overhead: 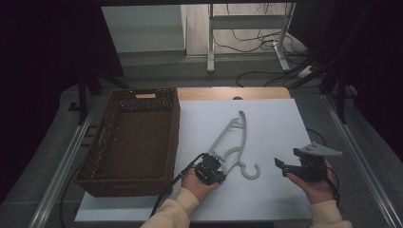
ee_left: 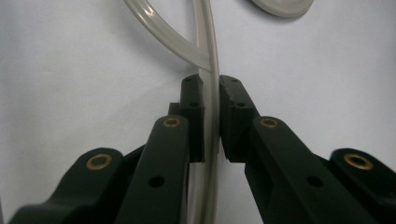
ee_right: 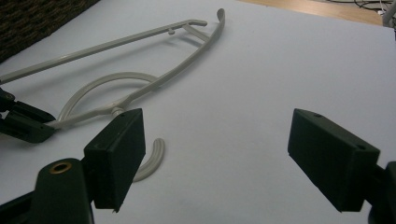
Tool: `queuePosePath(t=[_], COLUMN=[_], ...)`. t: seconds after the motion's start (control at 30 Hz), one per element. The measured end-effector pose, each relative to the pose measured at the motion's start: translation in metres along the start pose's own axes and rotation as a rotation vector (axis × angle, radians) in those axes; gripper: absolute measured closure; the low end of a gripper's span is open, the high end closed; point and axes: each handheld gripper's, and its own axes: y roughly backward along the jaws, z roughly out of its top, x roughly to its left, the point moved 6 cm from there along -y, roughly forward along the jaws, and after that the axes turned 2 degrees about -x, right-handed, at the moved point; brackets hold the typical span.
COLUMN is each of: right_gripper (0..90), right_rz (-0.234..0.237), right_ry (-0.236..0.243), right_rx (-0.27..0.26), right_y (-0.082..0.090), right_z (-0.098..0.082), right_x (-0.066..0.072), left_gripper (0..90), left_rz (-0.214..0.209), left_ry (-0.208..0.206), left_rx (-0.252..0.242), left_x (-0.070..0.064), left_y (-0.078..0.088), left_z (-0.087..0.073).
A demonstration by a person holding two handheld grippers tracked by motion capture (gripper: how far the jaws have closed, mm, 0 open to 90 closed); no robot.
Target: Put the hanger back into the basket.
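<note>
A pale plastic clothes hanger (overhead: pixel 245 135) lies flat on the white board (overhead: pixel 280 123), its hook (overhead: pixel 252 173) toward me. My left gripper (overhead: pixel 215 157) is shut on one thin arm of the hanger (ee_left: pixel 208 56); in the left gripper view both black pads (ee_left: pixel 192 100) press on the rod from either side. My right gripper (overhead: pixel 281 167) is held to the right of the hook, jaws wide apart, with nothing between them. In the right gripper view (ee_right: pixel 219 154) the hanger (ee_right: pixel 173 77) stretches ahead, with the left gripper (ee_right: pixel 23 123) at its left end.
A brown wicker basket (overhead: pixel 174 137) stands at the left of the board, close beside my left hand. A strip of wooden tabletop (overhead: pixel 228 93) shows behind the board. Metal rails run along both sides, and cables lie on the floor beyond.
</note>
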Motion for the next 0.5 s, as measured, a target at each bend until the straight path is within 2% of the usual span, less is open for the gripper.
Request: queuePosePath(t=[0.3,0.5], right_gripper=[19.5,19.7], right_rz=[-0.011,-0.021], right_ry=[-0.014,-0.028], right_rx=[-0.002,-0.015], right_y=[0.002,0.004], right_z=[-0.001,-0.001], right_x=[-0.005,-0.009], left_gripper=[81.7,81.8], left_rz=[-0.030,-0.095], left_ry=[0.021,0.054], left_rx=[-0.002,-0.053], left_x=[0.002,0.001], left_y=[0.002,0.015], left_z=[0.001,0.008])
